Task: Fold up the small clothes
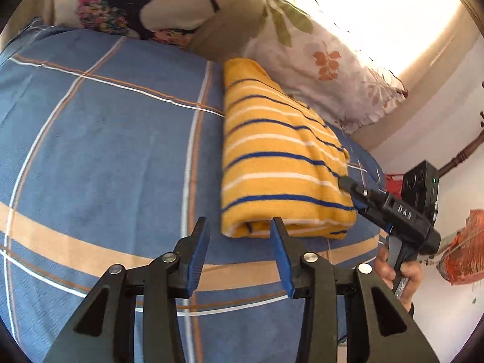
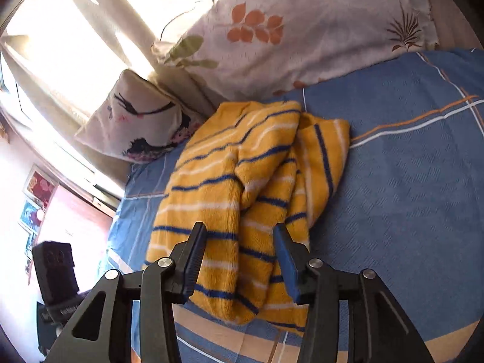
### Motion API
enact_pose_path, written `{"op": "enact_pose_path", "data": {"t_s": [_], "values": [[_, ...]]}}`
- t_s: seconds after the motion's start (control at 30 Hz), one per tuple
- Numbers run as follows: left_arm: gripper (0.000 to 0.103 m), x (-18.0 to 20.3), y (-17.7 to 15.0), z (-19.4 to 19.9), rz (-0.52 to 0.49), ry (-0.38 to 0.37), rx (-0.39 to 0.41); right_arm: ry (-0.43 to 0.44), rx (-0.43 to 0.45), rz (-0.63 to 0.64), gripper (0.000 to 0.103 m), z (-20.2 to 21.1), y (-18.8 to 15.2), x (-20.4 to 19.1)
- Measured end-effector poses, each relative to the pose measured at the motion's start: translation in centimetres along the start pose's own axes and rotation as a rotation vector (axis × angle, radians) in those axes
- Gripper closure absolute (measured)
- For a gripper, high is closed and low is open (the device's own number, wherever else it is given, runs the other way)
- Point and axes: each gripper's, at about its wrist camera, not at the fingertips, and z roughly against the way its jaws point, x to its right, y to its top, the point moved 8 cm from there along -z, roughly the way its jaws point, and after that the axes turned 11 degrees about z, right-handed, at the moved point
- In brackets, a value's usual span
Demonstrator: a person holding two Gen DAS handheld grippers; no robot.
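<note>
A yellow knit garment with blue and white stripes (image 1: 281, 157) lies folded lengthwise on the blue checked bedspread (image 1: 106, 139). My left gripper (image 1: 240, 230) is open and empty, just in front of the garment's near folded end. My right gripper (image 2: 240, 236) is open, its fingers straddling the garment's near end (image 2: 242, 211) without closing on it. In the left wrist view the right gripper (image 1: 348, 183) reaches in from the right, its tip touching the garment's right edge. From the right wrist view the sleeve side looks bunched.
A leaf-print pillow (image 1: 326, 72) lies behind the garment, and a bird-print pillow (image 1: 127, 6) stands at the head of the bed. A bright curtained window (image 2: 60, 45) is beyond. An orange net bag (image 1: 462, 248) hangs off the bed's right side.
</note>
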Motion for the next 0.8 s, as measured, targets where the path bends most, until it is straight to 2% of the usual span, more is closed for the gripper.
{"op": "enact_pose_path", "data": {"t_s": [0.03, 0.07, 0.1, 0.13, 0.2, 0.3, 0.4, 0.5, 0.63, 0.73, 0.8], "values": [[0.064, -0.7, 0.5, 0.3, 0.019, 0.009, 0.015, -0.027, -0.005, 0.028, 0.053, -0.5, -0.6, -0.3], [0.064, -1.3, 0.9, 0.7, 0.036, 0.012, 0.027, -0.043, -0.013, 0.062, 0.065, -0.9, -1.0, -0.7], [0.064, -1.6, 1.2, 1.0, 0.049, 0.01, 0.035, -0.042, -0.024, 0.086, 0.082, -1.1, -1.2, -0.9], [0.064, -1.8, 1.4, 1.3, 0.055, 0.003, 0.041, -0.019, -0.034, 0.078, 0.093, -1.0, -1.3, -1.0], [0.063, -1.4, 1.8, 1.7, 0.047, -0.015, 0.053, 0.003, 0.001, 0.053, 0.095, 0.6, -0.8, -0.4], [0.057, 0.4, 2.1, 1.4, 0.007, -0.049, 0.051, -0.072, 0.038, 0.048, 0.096, 3.1, -0.5, 1.2], [0.057, 3.3, 1.9, -0.6, -0.051, -0.085, 0.018, -0.13, 0.018, 0.009, 0.096, 3.6, -1.6, 3.4], [0.056, 6.3, 1.4, -3.8, -0.126, -0.103, -0.027, -0.167, -0.04, -0.011, 0.097, 2.5, -3.4, 4.6], [0.055, 7.2, 0.7, -8.5, -0.159, -0.041, -0.099, -0.213, -0.074, 0.042, 0.095, 1.9, -3.6, 4.0], [0.048, 7.4, 0.4, -8.5, -0.189, -0.042, -0.075, -0.246, -0.018, 0.057, 0.088, 3.7, -1.3, 3.3], [0.048, 7.5, 0.3, -8.4, -0.199, -0.04, -0.069, -0.269, 0.053, 0.035, 0.073, 5.0, 1.0, 3.4]]}}
